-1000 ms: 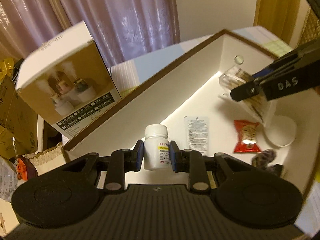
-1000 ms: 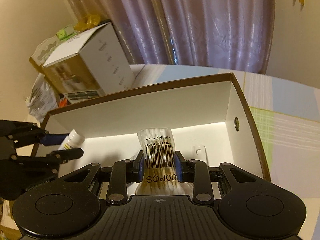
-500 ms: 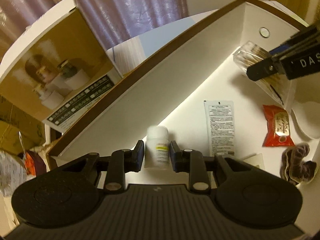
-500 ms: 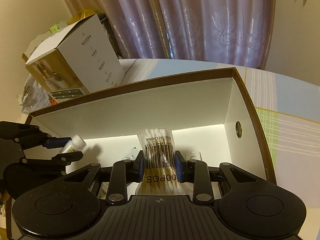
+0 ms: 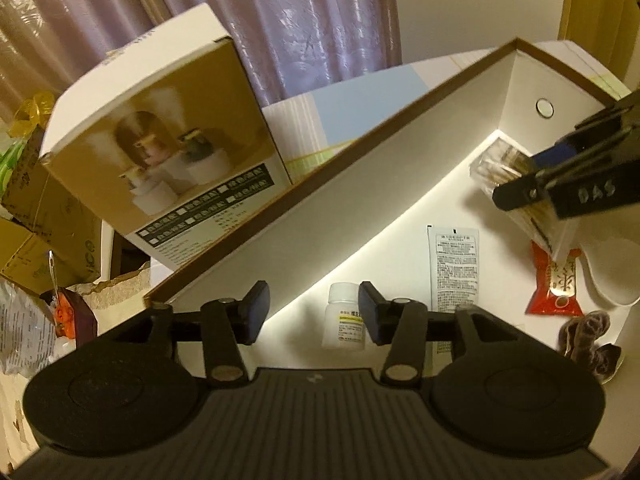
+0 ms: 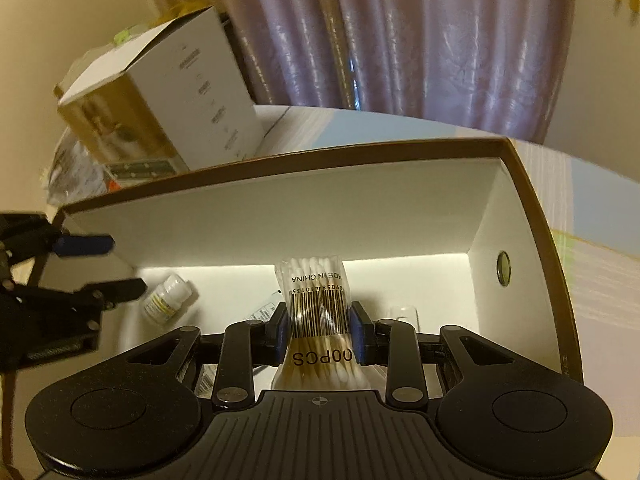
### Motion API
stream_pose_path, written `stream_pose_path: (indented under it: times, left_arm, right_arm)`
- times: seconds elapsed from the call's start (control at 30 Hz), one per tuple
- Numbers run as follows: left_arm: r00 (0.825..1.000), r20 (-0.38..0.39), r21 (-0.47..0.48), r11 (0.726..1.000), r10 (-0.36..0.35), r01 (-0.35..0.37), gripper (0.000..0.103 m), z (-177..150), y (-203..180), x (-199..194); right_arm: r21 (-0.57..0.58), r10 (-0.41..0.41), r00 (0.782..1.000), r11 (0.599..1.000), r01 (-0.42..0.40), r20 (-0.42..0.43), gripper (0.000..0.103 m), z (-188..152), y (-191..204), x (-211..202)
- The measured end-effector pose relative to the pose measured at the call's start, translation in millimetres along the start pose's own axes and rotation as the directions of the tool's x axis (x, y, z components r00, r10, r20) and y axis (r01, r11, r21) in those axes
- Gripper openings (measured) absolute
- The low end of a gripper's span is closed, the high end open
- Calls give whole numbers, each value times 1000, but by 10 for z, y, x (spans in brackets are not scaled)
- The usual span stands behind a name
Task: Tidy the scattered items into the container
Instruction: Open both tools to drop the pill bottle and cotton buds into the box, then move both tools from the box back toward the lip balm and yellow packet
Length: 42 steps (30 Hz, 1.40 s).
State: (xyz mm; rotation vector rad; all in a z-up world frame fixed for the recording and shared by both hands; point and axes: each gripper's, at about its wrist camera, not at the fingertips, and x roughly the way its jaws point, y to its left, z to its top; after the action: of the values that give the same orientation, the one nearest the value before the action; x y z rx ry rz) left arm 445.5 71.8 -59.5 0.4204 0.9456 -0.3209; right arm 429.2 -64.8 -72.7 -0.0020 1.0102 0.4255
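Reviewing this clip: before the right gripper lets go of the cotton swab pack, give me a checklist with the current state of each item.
1. Left gripper open, clear of the pill bottle: ok.
2. Pill bottle lying on the white storage box floor: ok.
3. Right gripper shut on the cotton swab pack: ok.
4. Pack inside the box walls: ok.
5. Pack low enough to touch the floor: cannot tell.
6. Drop spot free; red snack packet lies below the pack: not ok.
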Motion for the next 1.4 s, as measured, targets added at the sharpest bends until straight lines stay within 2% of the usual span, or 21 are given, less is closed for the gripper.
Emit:
stream_pose_path:
  times: [0.03,0.07,0.13,0.27,0.47,0.53,0.87,0.93,1.07,1.4]
  left_arm:
    - [1000,5,-5,1000,4,-4,54,-7,8,-27]
    - [1000,10,-11,1000,8,-8,55,-14,17,-58]
    - [1000,18,-23,1000,12,-11,56,-33,42,-111]
    - [999,38,-69,998,14,-11,63,-91,127,-278]
    - [998,53,-122,992,20,-14,75,-212,159,-544]
    - [998,54,-140,990,31,-23,84,-260,146,-652]
    - [994,95,-201,979,50,-30,97,-503,-54,-1268]
    - [993,100,-211,977,60,-38,102,-562,-116,-1379]
    - [992,105,-227,973,66,-41,102,-703,-240,-1582]
    - [991,112,-260,965,73,-42,102,-1037,-495,-1997]
  right_arm:
    - [-17,-26,1000,1000,26,10,103,-1,35,-6]
    - [-37,-38,998,999,39,44,103,-18,72,-51]
    - [-71,1,997,997,5,80,103,-34,130,-138]
    - [-115,-18,997,993,26,72,103,-81,209,-264]
    - [-125,-24,998,992,31,50,103,-322,269,-539]
    - [-125,-24,998,992,31,60,103,-413,296,-657]
    - [-63,-65,990,995,73,129,103,-797,378,-1194]
    - [-63,-81,986,994,91,142,103,-878,420,-1291]
    - [-67,-100,981,991,112,164,103,-1032,500,-1459]
    - [-34,-90,974,994,100,210,103,-1402,633,-1871]
